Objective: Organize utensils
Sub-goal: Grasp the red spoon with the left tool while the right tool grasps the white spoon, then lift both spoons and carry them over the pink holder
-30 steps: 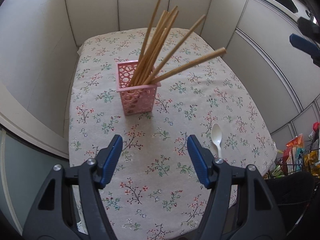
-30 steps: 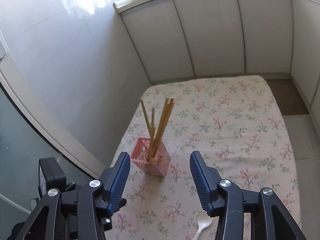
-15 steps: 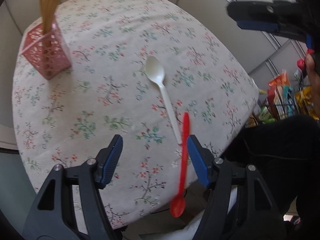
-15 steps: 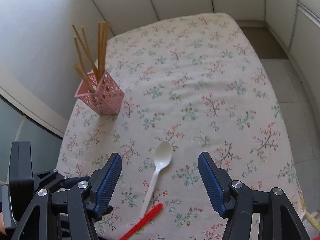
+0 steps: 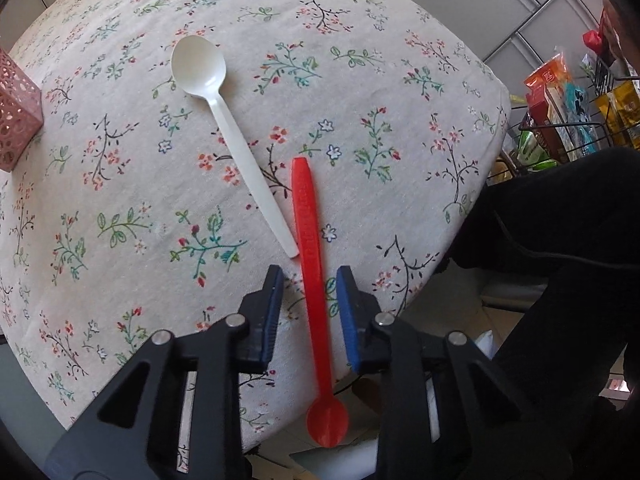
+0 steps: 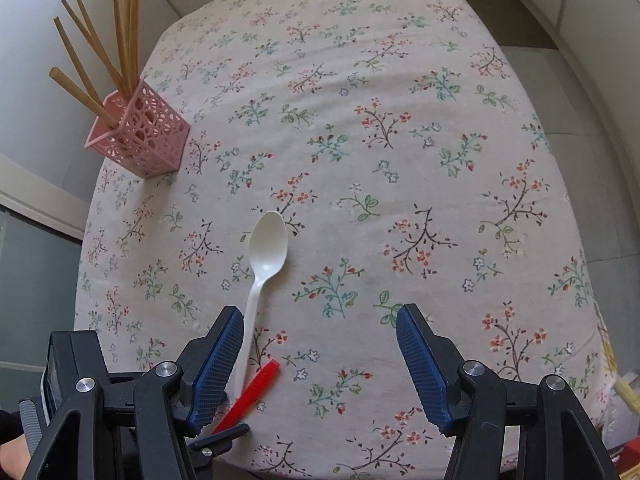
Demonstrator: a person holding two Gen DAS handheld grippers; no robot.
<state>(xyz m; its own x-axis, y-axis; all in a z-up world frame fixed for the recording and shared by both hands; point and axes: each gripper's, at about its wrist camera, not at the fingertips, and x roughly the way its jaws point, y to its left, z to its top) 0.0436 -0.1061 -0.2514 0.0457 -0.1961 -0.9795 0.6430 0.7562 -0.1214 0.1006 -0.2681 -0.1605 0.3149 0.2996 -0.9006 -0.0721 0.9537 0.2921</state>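
Left wrist view: the left gripper [image 5: 310,280] points steeply down at the table's near edge, its jaws straddling the handle of the red spoon [image 5: 309,240]. They have just been closing, yet a gap shows on each side; the pads are not pressing. The spoon's bowl overhangs the edge of the tablecloth [image 5: 380,80]. The white spoon [image 5: 224,120] lies just beside it, its handle end almost touching the red handle. Farther off, at the frame's left edge, stands the pink holder [image 5: 16,120].

In the right wrist view, the right gripper [image 6: 320,360] hovers with fingers wide apart, holding nothing; the chopsticks [image 6: 100,48] stand in the holder.

Risks, as judged: an off-centre closure could tip the overhanging spoon off the table, or nudge the white spoon.
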